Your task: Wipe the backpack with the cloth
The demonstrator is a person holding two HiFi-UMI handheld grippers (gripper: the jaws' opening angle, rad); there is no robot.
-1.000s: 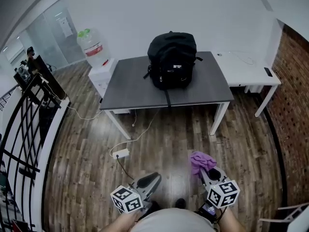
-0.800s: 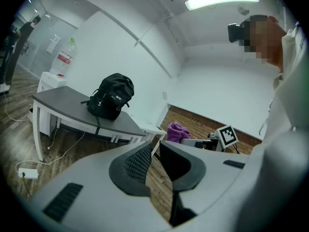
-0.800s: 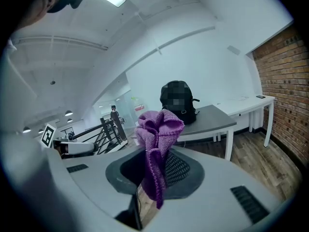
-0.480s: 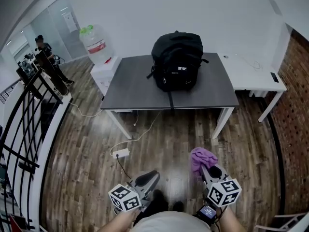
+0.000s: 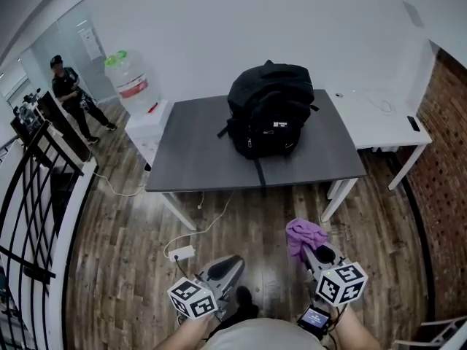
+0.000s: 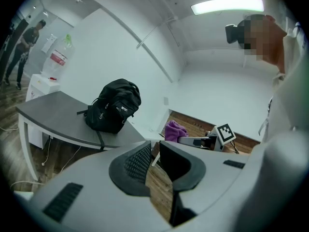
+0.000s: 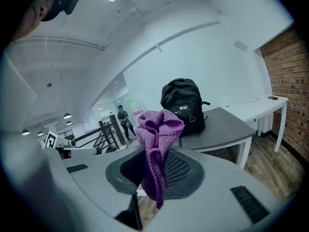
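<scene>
Grey table (image 5: 197, 155) ahead is carrying the backpack (image 5: 268, 108), the right gripper (image 5: 312, 252) is clamping the cloth (image 5: 301, 234), the left gripper (image 5: 230, 264) gaping empty: closing in first, then pressing flat, looks wise.

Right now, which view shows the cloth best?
The right gripper view: the purple cloth fills the centre, pinched between the right hand-held gripper's jaws. The head view shows only a small bunch; the left gripper view, a distant lump.

Office: desks (image 5: 219, 159), water cooler (image 5: 131, 82).
</scene>
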